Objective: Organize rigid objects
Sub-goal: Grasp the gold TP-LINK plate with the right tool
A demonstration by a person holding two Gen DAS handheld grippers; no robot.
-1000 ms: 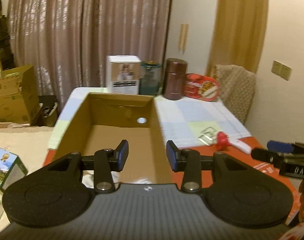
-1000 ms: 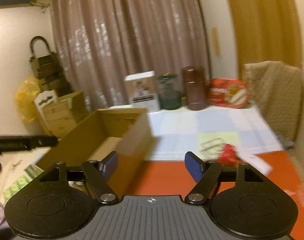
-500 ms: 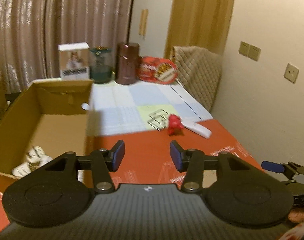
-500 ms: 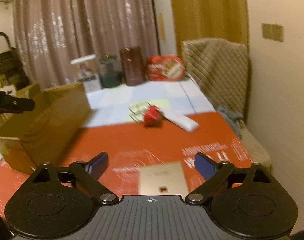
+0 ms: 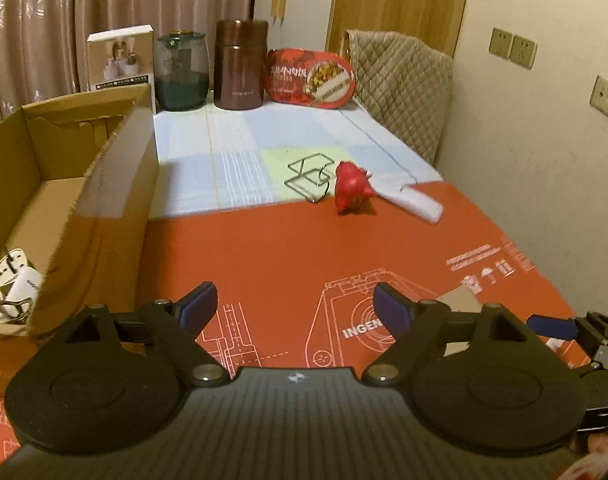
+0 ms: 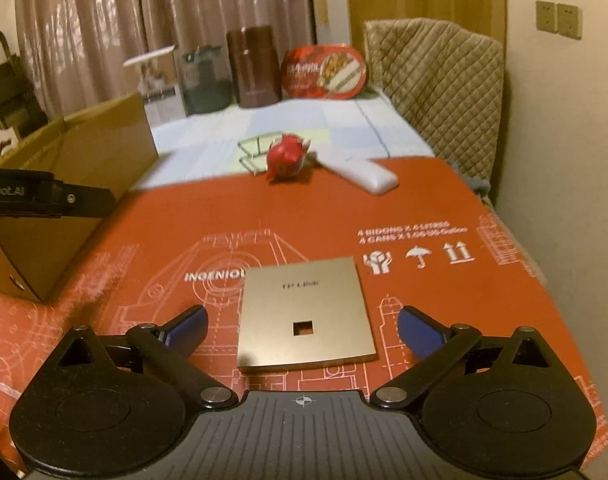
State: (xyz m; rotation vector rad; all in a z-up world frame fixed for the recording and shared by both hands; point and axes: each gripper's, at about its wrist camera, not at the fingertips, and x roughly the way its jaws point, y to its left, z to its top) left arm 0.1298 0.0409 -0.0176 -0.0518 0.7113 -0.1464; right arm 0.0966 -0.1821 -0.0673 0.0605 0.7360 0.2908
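**Op:** Views have swung off the open brown cardboard box (image 5: 76, 184) and down onto the red printed mat (image 6: 304, 216). A second ago both cameras looked into the box; now it sits at the left edge. I read that as one drop-off done and the next pick starting.

**Rev:** Anything in the box?

**Op:** White plug adapters (image 5: 14, 284) in its near corner, left view. Can't count them.

**Rev:** Next target?

**Op:** My guess is the flat gold square faceplate with a small square hole (image 6: 304, 316). It lies flat on the mat, right in front of the right gripper (image 6: 303, 328).

**Rev:** Right jaws?

**Op:** Spread wide, have just been opening. The plate lies in line with the gap, just ahead of the tips; pads not touching it. Nothing held.

**Rev:** Left?

**Op:** Left gripper (image 5: 294, 308) has jaws apart too, just been opening, nothing between them, only bare mat below.

**Rev:** What else is left?

**Op:** Small red figurine (image 5: 352, 192), bent wire stand (image 5: 310, 178) beside it, and white remote-like bar (image 5: 412, 200), all well beyond the plate at the mat's far edge.
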